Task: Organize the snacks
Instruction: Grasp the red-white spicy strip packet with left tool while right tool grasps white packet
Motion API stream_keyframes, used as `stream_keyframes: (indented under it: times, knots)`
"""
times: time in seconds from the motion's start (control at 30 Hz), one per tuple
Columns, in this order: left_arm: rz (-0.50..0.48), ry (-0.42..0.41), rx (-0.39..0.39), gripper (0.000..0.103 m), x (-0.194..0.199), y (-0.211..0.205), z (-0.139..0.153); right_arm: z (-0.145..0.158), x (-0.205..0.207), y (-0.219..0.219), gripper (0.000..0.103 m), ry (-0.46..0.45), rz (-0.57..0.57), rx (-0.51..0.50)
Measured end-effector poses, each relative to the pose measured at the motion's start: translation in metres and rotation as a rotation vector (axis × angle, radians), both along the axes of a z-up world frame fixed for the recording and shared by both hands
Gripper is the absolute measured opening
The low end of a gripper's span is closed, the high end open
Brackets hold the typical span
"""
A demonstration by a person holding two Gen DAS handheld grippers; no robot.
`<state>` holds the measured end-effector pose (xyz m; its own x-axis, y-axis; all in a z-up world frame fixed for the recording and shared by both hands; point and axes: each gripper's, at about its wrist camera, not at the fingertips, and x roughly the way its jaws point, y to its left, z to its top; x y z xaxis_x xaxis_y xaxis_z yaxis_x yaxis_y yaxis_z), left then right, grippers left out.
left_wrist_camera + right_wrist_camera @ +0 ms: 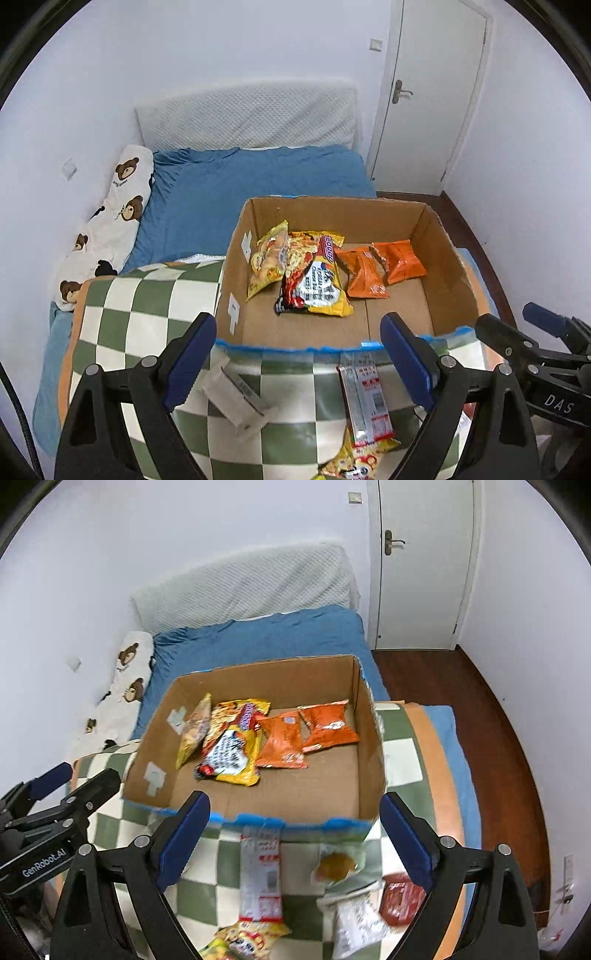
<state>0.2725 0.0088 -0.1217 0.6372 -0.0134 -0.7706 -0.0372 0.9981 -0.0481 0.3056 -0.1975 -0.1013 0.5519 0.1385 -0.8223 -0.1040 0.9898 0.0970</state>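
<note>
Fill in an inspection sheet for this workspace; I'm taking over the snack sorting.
Surface: checked blanket over a blue bed.
Job's things: cardboard box holds two orange packets, a noodle pack and a yellow bag. On the blanket in front of the box: long red-and-white packet, bun, red packet, white packet, yellow packet.
Clutter: nothing seen.
Grippers: left gripper and right gripper open, nothing between the jaws.
Cables: black cable at the left edge.
Surroundings: bear pillow, white door, wooden floor.
</note>
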Motion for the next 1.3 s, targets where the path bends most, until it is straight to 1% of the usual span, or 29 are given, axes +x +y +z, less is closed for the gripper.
stream_keyframes:
  times: [0.1, 0.17, 0.27, 0.3, 0.4, 0.47, 0.5, 0.63, 0.73, 0.8, 0.87, 0.9, 0.93, 0.97, 1.0, 1.07, 1.13, 1.3]
  knots:
    - [0.007, 0.0, -0.002, 0.091, -0.014, 0.0, 0.002, 0.006, -0.019, -0.001, 0.095, -0.003, 0.002, 0.031]
    - [0.018, 0.018, -0.011, 0.091, -0.026, 0.0, -0.003, 0.008, -0.03, -0.004, 0.095, 0.003, 0.002, 0.054]
    - [0.031, 0.071, -0.03, 0.091, -0.039, 0.0, -0.021, 0.0, -0.046, -0.015, 0.096, 0.035, -0.021, 0.092]
    - [0.039, 0.103, -0.042, 0.091, -0.041, 0.0, -0.032, -0.006, -0.051, -0.021, 0.096, 0.055, -0.033, 0.103]
    - [0.039, 0.202, -0.073, 0.091, -0.04, -0.006, -0.066, -0.033, -0.059, -0.04, 0.096, 0.123, -0.076, 0.109]
    - [0.03, 0.281, -0.083, 0.091, -0.031, -0.011, -0.096, -0.059, -0.062, -0.058, 0.096, 0.188, -0.118, 0.125]
    - [0.015, 0.332, -0.09, 0.091, -0.024, -0.017, -0.112, -0.073, -0.061, -0.066, 0.096, 0.215, -0.134, 0.126]
    - [-0.043, 0.472, -0.13, 0.091, -0.004, -0.042, -0.159, -0.125, -0.056, -0.09, 0.096, 0.322, -0.176, 0.101]
    - [-0.083, 0.55, -0.133, 0.091, 0.016, -0.066, -0.188, -0.153, -0.051, -0.096, 0.096, 0.375, -0.175, 0.086]
    - [-0.106, 0.578, -0.126, 0.091, 0.028, -0.079, -0.2, -0.168, -0.048, -0.097, 0.095, 0.402, -0.163, 0.067]
    - [-0.129, 0.597, -0.113, 0.09, 0.039, -0.093, -0.211, -0.179, -0.046, -0.095, 0.092, 0.427, -0.148, 0.045]
    - [-0.141, 0.597, -0.113, 0.079, 0.042, -0.097, -0.214, -0.184, -0.046, -0.094, 0.088, 0.438, -0.141, 0.035]
    - [-0.149, 0.6, -0.108, 0.071, 0.045, -0.102, -0.217, -0.187, -0.045, -0.093, 0.081, 0.445, -0.14, 0.025]
    - [-0.155, 0.61, -0.099, 0.061, 0.046, -0.106, -0.221, -0.189, -0.045, -0.092, 0.076, 0.45, -0.138, 0.02]
    - [-0.16, 0.607, -0.086, 0.057, 0.047, -0.109, -0.223, -0.192, -0.045, -0.091, 0.07, 0.459, -0.136, 0.016]
    - [-0.166, 0.596, -0.079, 0.055, 0.045, -0.11, -0.224, -0.198, -0.046, -0.09, 0.066, 0.467, -0.131, 0.015]
    - [-0.165, 0.59, -0.067, 0.053, 0.039, -0.108, -0.223, -0.2, -0.049, -0.088, 0.057, 0.465, -0.124, 0.0]
    - [-0.131, 0.592, -0.052, 0.053, 0.008, -0.088, -0.224, -0.203, -0.064, -0.082, 0.055, 0.469, -0.104, -0.011]
